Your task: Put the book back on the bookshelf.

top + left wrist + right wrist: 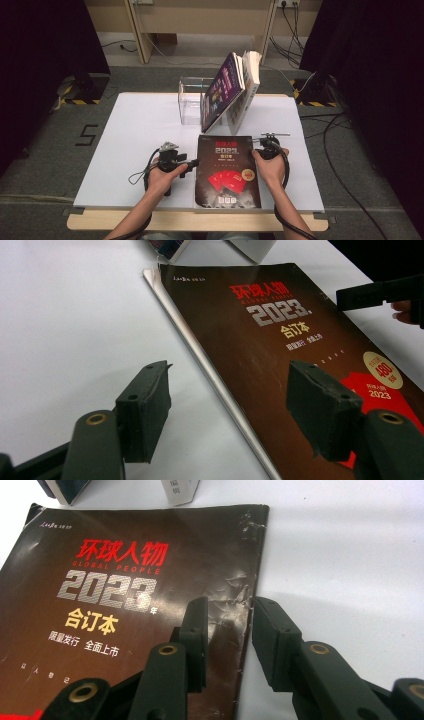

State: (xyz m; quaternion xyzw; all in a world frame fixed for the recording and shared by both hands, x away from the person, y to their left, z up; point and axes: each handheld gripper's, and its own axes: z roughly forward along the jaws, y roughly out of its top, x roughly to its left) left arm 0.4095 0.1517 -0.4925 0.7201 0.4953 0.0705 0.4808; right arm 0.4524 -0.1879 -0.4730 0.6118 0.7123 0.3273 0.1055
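Note:
A dark magazine (227, 165) with red and silver "2023" lettering lies flat near the front of the white table (130, 140). My left gripper (191, 163) sits at its left edge. In the left gripper view the jaws (227, 367) stand wide apart, one over the table and one over the cover (280, 315), straddling the spine and pressing on nothing. My right gripper (260, 145) is at the magazine's right edge near the top corner. Its jaws (230, 602) are parted, one above the creased cover (115, 580) and one above the table.
Behind the magazine a clear acrylic stand (192, 100) holds two books leaning left: a purple one (225, 92) and a pale one (248, 82). Bare white table lies left and right of the hands. Cables run over the floor at the right.

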